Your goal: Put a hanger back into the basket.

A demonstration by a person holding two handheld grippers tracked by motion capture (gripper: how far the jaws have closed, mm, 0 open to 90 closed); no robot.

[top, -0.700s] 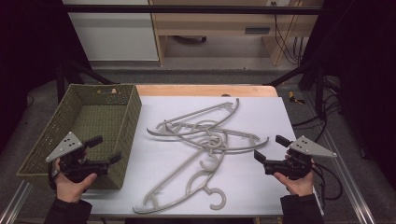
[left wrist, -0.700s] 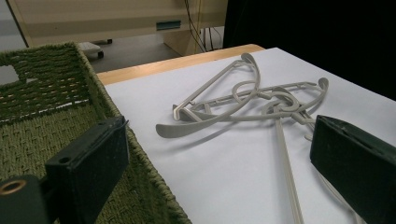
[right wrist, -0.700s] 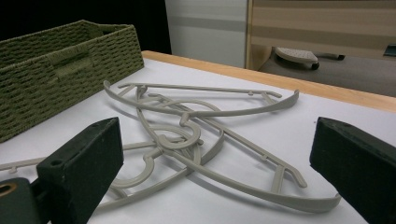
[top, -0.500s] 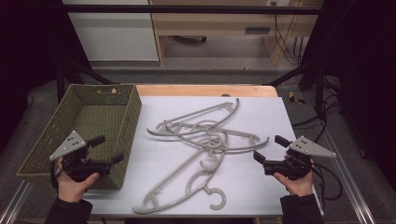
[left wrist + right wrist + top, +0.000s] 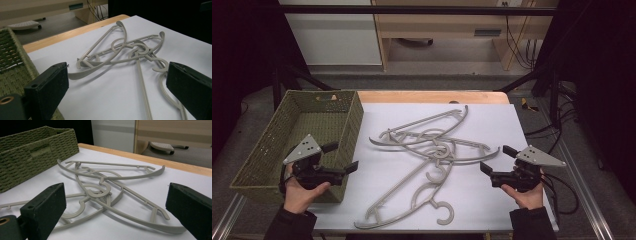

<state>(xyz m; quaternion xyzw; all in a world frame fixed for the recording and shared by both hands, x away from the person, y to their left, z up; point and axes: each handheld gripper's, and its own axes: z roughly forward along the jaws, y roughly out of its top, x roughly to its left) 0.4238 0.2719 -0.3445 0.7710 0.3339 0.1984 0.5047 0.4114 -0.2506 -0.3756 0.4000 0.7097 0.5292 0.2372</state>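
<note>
Several grey plastic hangers (image 5: 427, 150) lie flat in a tangled, overlapping heap on the white tabletop (image 5: 522, 125).

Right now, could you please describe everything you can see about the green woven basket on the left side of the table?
The green woven basket is rectangular, open-topped and looks like plaited cord or wicker, with walls flaring slightly outward. Slot handles are cut into its far wall and into the wall beside the sheet. It stands upright on the table's left part, against the edge of the white sheet. Inside, nothing shows except something small and unclear by the far wall. The left gripper hovers over its near right corner; touching cannot be told.
</note>
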